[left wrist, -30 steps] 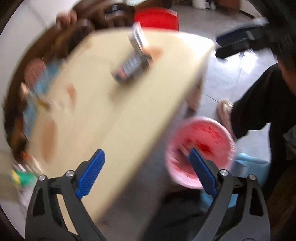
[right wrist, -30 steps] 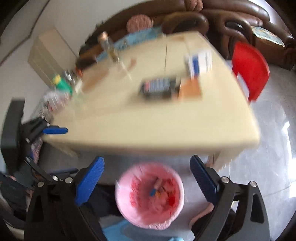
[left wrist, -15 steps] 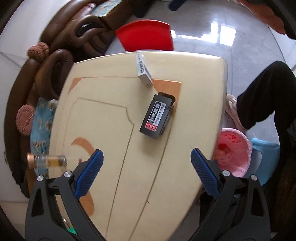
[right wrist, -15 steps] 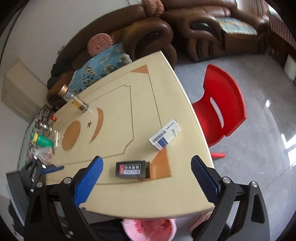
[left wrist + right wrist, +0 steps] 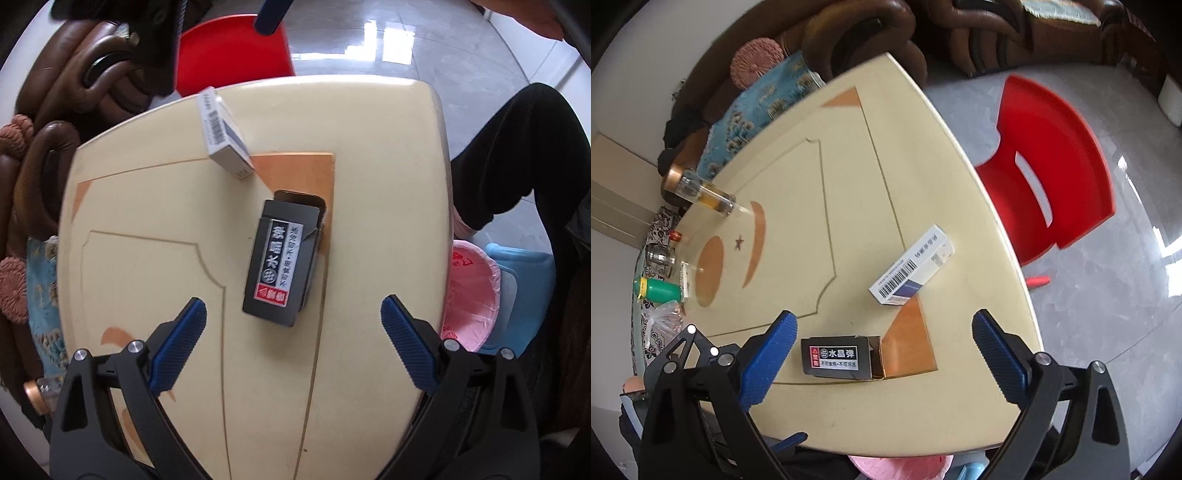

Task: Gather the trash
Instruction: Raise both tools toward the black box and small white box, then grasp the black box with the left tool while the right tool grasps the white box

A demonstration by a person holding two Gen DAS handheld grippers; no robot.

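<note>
Black box [image 5: 282,260] — lying flat on table [image 5: 384,155]; pink bin [image 5: 471,295] half hidden by table edge; left gripper [image 5: 291,332] and right gripper [image 5: 882,343] — jaws spread wide, nothing held.

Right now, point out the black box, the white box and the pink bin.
black box [image 5: 282,258], left wrist view, on its printed top face.
white box [image 5: 910,267], right wrist view, on its barcode side.
pink bin [image 5: 471,291], left wrist view, on its liner.

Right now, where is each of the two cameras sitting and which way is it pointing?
Left wrist: on the left gripper, above the table, facing the black box; a dark-sleeved arm shows.
Right wrist: on the right gripper, looking across the table toward the sofa; the left gripper shows lower left.
Shared: black box, white box, red chair, pink-lined bin.
</note>
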